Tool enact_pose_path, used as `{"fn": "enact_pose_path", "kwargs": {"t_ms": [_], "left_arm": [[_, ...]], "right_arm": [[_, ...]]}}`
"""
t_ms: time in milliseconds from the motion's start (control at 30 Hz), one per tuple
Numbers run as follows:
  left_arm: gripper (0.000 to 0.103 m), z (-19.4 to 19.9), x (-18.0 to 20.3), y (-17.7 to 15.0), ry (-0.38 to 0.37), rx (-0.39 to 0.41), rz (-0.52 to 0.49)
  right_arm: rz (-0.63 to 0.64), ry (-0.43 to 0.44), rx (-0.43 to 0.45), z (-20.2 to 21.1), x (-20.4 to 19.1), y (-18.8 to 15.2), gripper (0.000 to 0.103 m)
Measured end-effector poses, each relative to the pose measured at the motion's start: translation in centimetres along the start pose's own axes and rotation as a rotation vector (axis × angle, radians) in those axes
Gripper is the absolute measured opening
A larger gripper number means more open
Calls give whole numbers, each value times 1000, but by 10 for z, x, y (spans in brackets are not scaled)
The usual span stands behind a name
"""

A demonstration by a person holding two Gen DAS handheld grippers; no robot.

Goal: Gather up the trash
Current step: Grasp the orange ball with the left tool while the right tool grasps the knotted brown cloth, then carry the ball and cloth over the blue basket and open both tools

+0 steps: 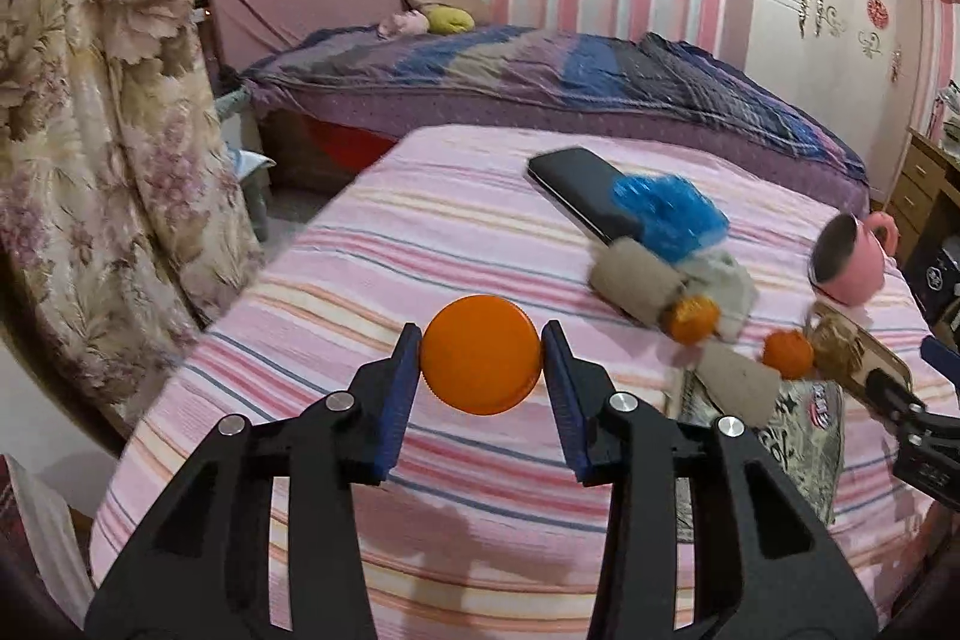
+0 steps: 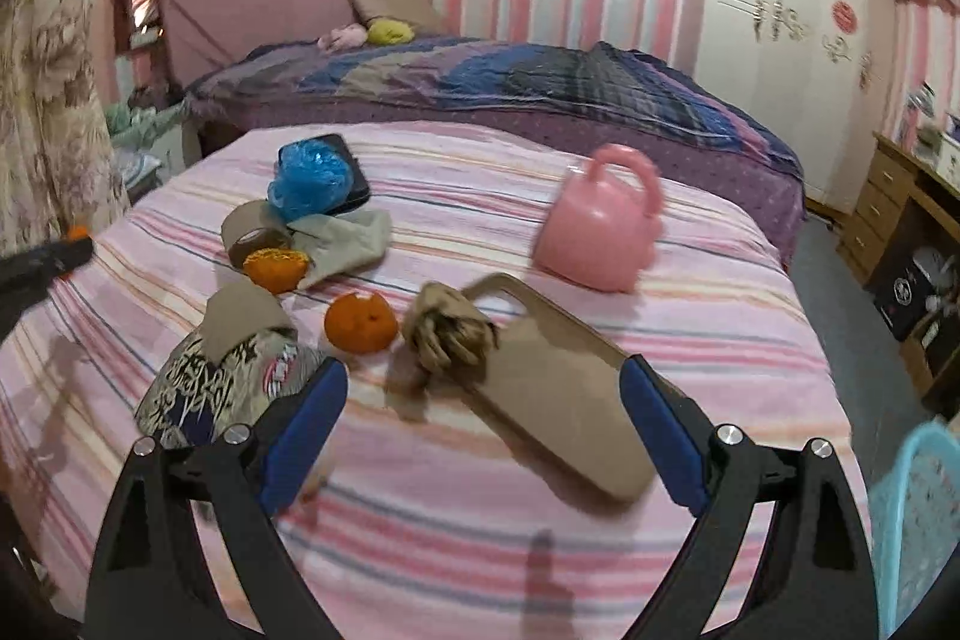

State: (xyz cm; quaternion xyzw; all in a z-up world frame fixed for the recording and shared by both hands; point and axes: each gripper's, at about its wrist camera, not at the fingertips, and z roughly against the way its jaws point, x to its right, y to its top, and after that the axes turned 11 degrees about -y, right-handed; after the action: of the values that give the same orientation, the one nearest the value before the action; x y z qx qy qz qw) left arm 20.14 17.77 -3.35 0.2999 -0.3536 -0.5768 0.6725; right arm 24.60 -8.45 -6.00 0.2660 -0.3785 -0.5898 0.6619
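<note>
Orange and smooth, the round flat plastic lid sits pinched by its rim between the blue pads of my left gripper, raised clear of the pink striped cloth that covers the table. It is a plain disc with a faintly ridged edge, its face turned toward the camera.

My right gripper has its fingers spread wide with nothing between the pads; below the gap lies a tan flat board with a handle slot.

More lies scattered on the striped cloth: a crumpled blue plastic bag on top of a black flat slab, a brown roll of tape, a grey-beige rag, a piece of orange peel touching the roll, and an orange fruit with a torn top. A brown knotted clump rests on the handle end of the board. A printed black-and-cream wrapper lies near my right fingers with a scrap of cardboard on it. A pink mug lies tipped on its side farther off.

Behind the table stands a bed with a purple and blue quilt. The walls are pink-striped, a floral curtain hangs on the left, and a pale blue basket shows at the right edge.
</note>
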Motion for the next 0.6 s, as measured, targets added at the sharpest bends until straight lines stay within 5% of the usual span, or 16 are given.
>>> {"fn": "enact_pose_path", "kwargs": {"t_ms": [100,333,600], "left_arm": [[40,2,-10,4,-4,2,39],[40,4,-14,6,7,10,37],[40,7,1,3,-5,9,14]], "right_arm": [[35,-4,-30,-15,-8,8,85],[82,50,-68,-31,-14,11,42],[55,31,22,9,15,0,40]]}}
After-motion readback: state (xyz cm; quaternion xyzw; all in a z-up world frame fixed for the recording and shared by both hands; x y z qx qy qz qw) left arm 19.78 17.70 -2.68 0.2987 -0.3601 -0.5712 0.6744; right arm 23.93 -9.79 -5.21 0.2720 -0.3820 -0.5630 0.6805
